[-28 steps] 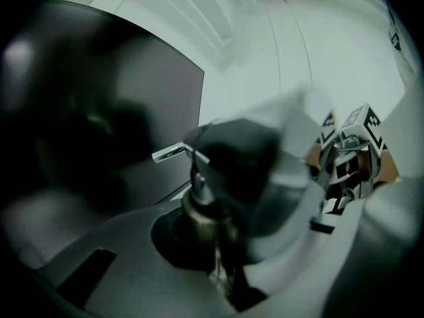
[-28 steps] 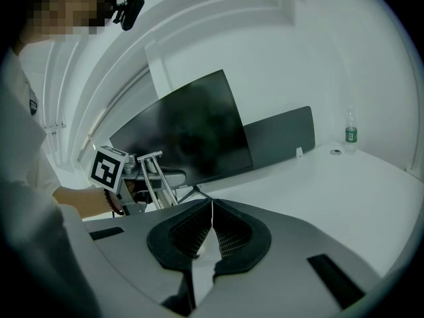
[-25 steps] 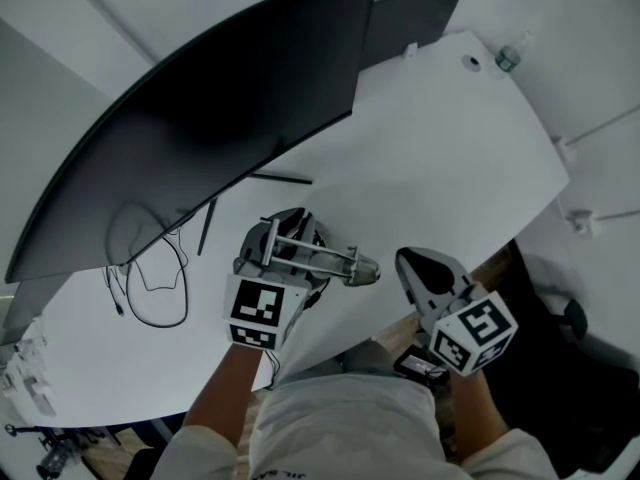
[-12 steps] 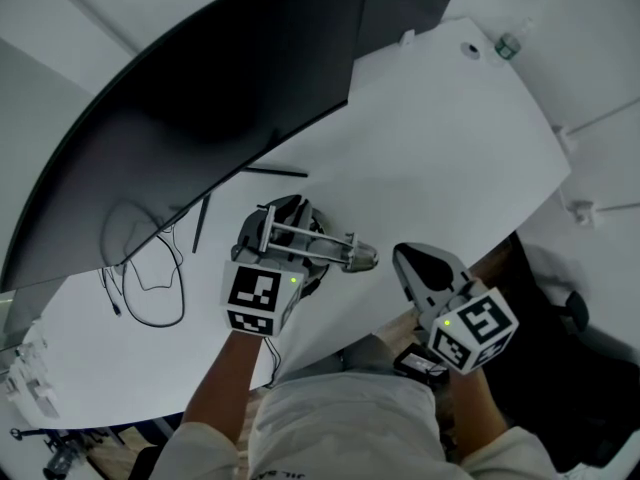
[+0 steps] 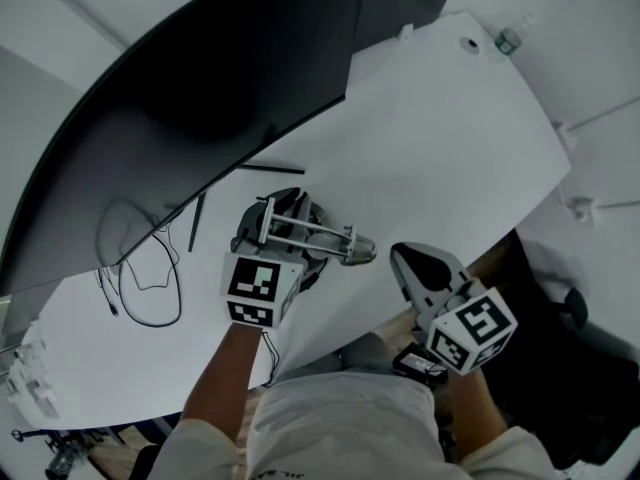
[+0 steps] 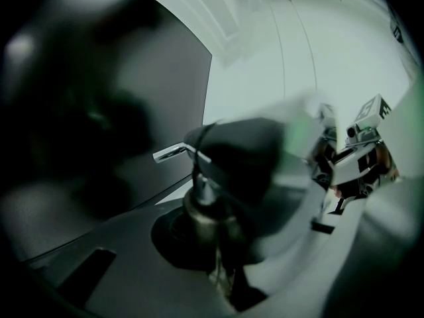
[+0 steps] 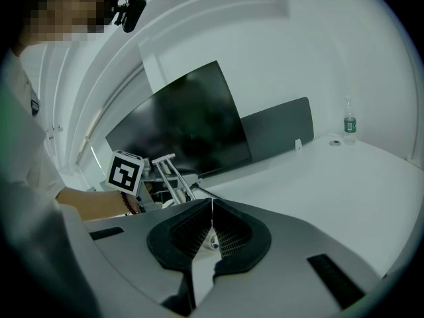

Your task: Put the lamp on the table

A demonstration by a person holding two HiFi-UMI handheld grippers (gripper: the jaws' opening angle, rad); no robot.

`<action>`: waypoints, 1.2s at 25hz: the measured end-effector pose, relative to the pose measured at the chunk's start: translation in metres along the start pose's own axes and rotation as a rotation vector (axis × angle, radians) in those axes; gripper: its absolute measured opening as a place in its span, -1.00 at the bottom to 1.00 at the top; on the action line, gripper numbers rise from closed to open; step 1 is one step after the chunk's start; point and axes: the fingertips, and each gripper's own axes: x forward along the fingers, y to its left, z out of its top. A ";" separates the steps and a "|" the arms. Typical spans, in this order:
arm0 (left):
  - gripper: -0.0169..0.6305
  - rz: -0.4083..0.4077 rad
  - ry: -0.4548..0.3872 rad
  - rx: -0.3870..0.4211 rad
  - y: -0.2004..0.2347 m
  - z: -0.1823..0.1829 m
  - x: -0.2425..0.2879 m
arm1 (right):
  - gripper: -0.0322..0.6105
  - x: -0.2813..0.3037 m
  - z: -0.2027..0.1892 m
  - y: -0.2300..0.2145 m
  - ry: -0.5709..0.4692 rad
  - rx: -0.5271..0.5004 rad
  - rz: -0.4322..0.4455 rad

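- Left hand-held gripper point(image 5: 283, 226) is clamped on the metal stem of the lamp point(image 5: 335, 249), low over the table point(image 5: 440, 138).
- Right hand-held gripper point(image 5: 412, 266) sits just beside the lamp's head, jaws pressed together, holding nothing.
- Beyond the left one stands a dark monitor point(image 5: 200, 108).

A wide curved monitor point(image 5: 200, 98) sweeps from eight o'clock up to twelve in the head view. Behind its far end, at one o'clock, stands a flat dark panel point(image 5: 410, 8), perhaps a second screen. A small bottle point(image 5: 508, 40) sits toward two o'clock. A thin black cable point(image 5: 140, 288) loops at eight o'clock, below the monitor's edge, and a slim black stick point(image 5: 270, 169) lies near the centre.
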 end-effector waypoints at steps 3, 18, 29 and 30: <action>-0.83 -0.001 0.001 -0.001 0.001 -0.001 0.003 | -0.80 0.000 0.000 0.000 0.001 0.002 -0.002; -0.82 -0.020 -0.004 0.056 -0.009 -0.002 0.009 | -0.80 0.001 0.000 -0.003 0.003 0.007 -0.006; -0.81 -0.023 -0.048 0.107 -0.019 -0.009 0.003 | -0.80 0.002 -0.003 0.000 0.006 0.010 0.004; -0.80 -0.021 -0.055 0.108 -0.019 -0.009 0.003 | -0.80 0.002 -0.003 0.001 0.005 0.009 0.005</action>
